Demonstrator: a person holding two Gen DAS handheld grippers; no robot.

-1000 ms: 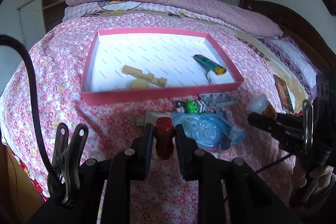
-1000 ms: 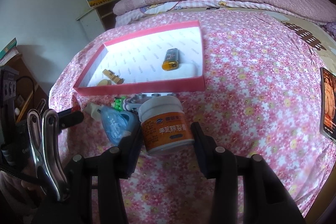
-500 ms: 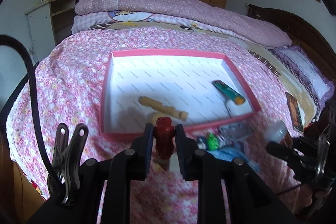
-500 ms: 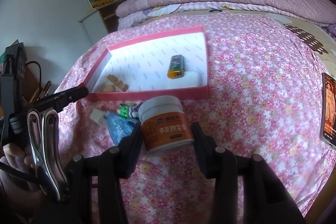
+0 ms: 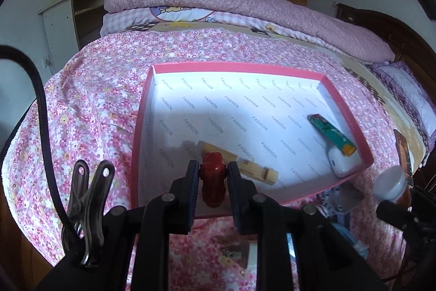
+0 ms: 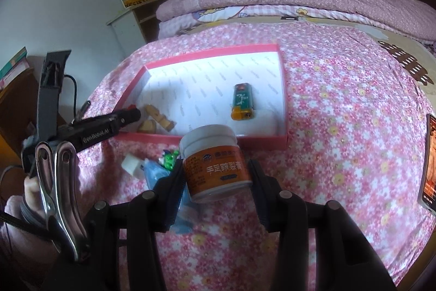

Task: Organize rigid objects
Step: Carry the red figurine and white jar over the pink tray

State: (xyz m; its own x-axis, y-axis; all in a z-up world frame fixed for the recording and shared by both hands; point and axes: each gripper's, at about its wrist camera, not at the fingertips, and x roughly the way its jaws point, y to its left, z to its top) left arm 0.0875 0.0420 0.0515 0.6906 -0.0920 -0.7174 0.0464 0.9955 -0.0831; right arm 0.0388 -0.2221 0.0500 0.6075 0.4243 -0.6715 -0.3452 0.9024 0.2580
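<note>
Bed (image 5: 90,89) with floral cover carries the pink tray (image 5: 141,132); loose clutter sits on the cover just outside the tray's near wall.

In the tray: wooden block piece (image 5: 245,165) near its 7 o'clock corner, green lighter (image 5: 331,134) and a white item (image 5: 343,164) at 4 o'clock.

Left tool (image 5: 212,182) clamped on a small red figure (image 5: 213,183), over the tray's near-left corner, right above the wooden piece.

Right tool (image 6: 216,176) clamped on the orange cream jar (image 6: 215,168), short of the tray's near wall.

Advice, left drop: shift toward the tray's bare centre, away from the wood, go low, then part the fingers so the figure doesn't bounce. Right: clear the near wall before lowering; land the jar upright at 12 o'clock of the lighter.
</note>
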